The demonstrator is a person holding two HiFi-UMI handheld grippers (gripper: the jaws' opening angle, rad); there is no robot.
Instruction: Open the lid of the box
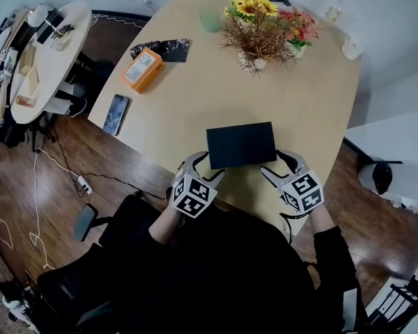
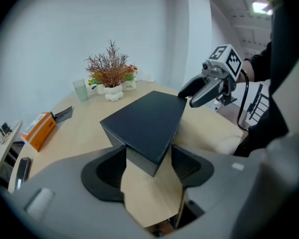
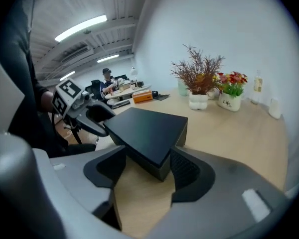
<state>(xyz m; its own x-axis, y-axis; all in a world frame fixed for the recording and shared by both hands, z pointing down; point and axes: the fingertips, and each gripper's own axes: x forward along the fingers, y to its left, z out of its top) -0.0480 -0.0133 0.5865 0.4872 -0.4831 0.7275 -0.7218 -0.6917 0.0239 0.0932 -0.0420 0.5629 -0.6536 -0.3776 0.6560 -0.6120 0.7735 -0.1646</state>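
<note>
Closest in, at the near edge of the table [image 1: 195, 96], the person holds one claw in each hand, both pointed down and away towards the black box [image 1: 241, 145]. The left claw [image 1: 207, 165] is at the box's near left corner. Its jaws are spread, and in the left gripper view that corner pokes in between them, with the pads close on either side. Whether they touch the box cannot be made out. The right claw [image 1: 273, 164] is at the near right corner. It is also spread wide, and the corner sits between its jaws in the same way. Neither claw has the box pinched.

The box lies flat with its lid closed, long side parallel to the near edge and a little in from it, roughly midway along.

Farther on, a phone [image 1: 115, 114] lies by the left edge. Beyond it are an orange carton [image 1: 143, 69] and, just beside that, a dark packet [image 1: 164, 49]. Towards the far edge stand a pale green cup [image 1: 210, 21] and, close together, pots of dried twigs and flowers [image 1: 261, 30].
</note>
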